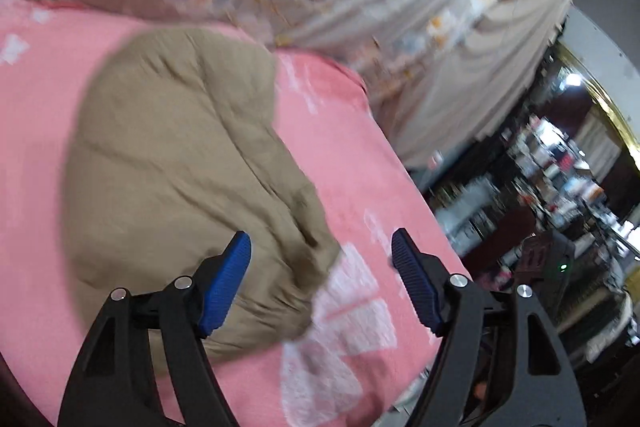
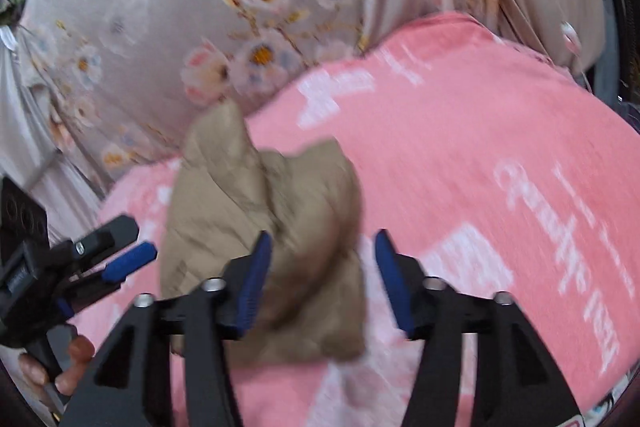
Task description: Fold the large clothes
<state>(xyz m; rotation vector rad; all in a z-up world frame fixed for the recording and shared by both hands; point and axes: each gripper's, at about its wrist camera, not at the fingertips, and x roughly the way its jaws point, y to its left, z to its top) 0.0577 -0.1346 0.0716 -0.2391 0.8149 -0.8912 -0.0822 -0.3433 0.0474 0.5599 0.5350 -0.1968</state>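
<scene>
Tan padded garment lies bunched on pink blanket.

No lettering can be made out for certain. The pink woven blanket bears white printed marks: toward its right edge in the right wrist view runs a line of white script, turned sideways and too smeared to read. Near its far edge, and in the left wrist view along its near edge, sit white blocky patches, likewise unreadable.
</scene>
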